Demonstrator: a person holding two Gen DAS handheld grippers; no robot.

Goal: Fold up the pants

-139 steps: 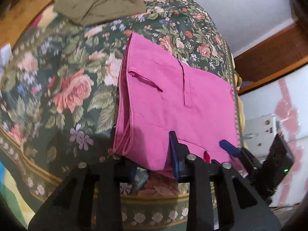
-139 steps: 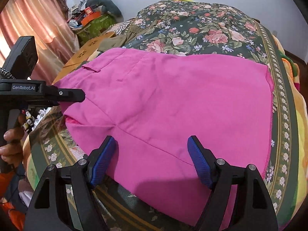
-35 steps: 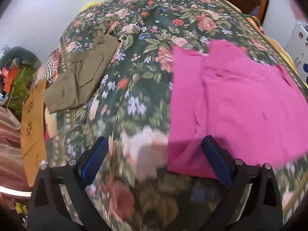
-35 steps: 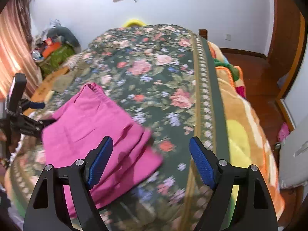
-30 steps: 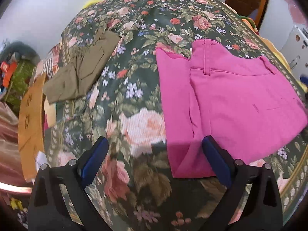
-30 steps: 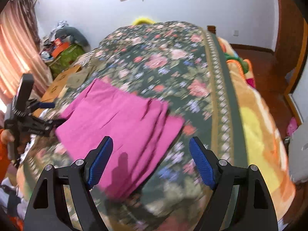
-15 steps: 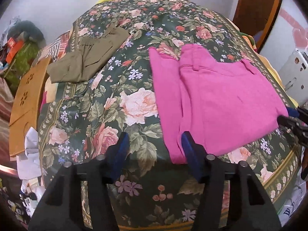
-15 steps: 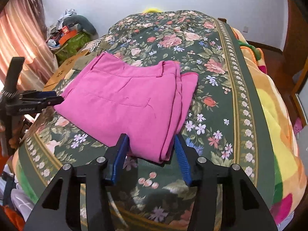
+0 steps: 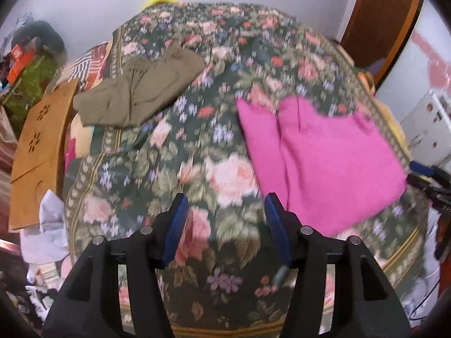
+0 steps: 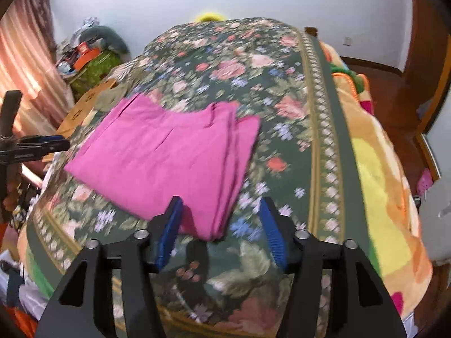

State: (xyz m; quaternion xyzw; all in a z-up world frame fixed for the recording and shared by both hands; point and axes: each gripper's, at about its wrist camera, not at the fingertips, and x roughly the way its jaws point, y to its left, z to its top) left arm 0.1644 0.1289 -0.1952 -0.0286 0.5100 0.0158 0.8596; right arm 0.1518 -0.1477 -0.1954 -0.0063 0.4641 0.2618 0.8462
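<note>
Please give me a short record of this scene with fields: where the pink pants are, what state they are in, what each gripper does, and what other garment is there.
pants: pink pants, lying on the floral bedspread
state: folded into a flat stack, layered edges showing on one side
left gripper: empty, above the bedspread beside the pants, not touching them
right gripper: jaws opening, near corner of the pants seen between them, not pinched
other garment: olive pants, folded, farther up the bed
beside bed: wooden board
</note>
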